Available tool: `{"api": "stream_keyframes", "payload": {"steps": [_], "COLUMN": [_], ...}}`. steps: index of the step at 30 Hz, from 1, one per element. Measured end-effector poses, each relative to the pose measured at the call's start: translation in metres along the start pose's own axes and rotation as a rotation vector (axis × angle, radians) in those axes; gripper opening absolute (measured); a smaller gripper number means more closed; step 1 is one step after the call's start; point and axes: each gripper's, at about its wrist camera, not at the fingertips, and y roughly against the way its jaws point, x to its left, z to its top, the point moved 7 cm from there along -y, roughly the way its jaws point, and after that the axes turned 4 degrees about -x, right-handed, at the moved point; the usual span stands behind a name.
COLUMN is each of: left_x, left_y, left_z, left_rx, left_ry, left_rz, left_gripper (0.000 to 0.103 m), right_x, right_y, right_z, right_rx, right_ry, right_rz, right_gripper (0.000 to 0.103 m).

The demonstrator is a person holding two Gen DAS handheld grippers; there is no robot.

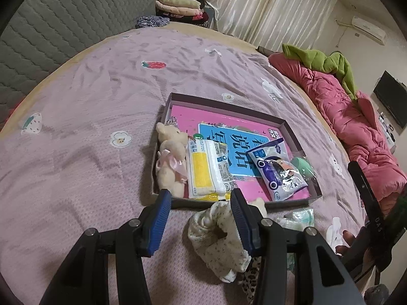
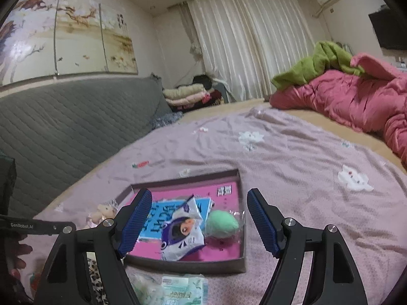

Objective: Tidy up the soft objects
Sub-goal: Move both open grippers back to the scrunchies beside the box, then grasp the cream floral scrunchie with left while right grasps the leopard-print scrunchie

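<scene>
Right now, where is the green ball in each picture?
Left wrist view: the green ball sits at the right edge of the box, partly behind the purple snack bag.
Right wrist view: the green ball lies in the box's right side, low in the middle of the picture, between the open fingers.
Shared landmark: the purple snack bag right beside it.

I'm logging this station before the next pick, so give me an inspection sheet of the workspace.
Surface: bed with a pink printed sheet, wrinkled.
Job's things: shallow box holding a plush bear, yellow-and-white packet, blue printed pouch and green ball; floral sock and tissue pack lie outside it.
Clutter: leopard-print cloth.
Grippers: left gripper open, fingers straddling the sock; right gripper open, empty.
Cables: nothing seen.
Surroundings: pink quilt, folded clothes, curtains.
</scene>
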Motion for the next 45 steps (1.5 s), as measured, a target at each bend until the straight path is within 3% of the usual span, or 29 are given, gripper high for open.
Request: {"api": "stream_keyframes", "payload": {"steps": [13, 25, 45], "left_x": [-0.005, -0.018, -0.025], "left_y": [0.016, 0.024, 0.032], "left_z": [-0.009, -0.022, -0.036], "left_rx": [0.010, 0.020, 0.053], "left_ry": [-0.007, -0.047, -0.071], "left_rz": [-0.020, -0.037, -0.039], "left_gripper": [0.048, 0.048, 0.048], "right_x": [0.022, 0.040, 0.113], "right_y": [0.011, 0.031, 0.051], "right_z": [-0.012, -0.035, -0.078], "right_rx": [0.073, 0.176, 0.310], "right_ry": [0.044, 0.104, 0.225], "right_rz": [0.047, 0.028, 0.184], "right_gripper": [0.078, 0.078, 0.078]}}
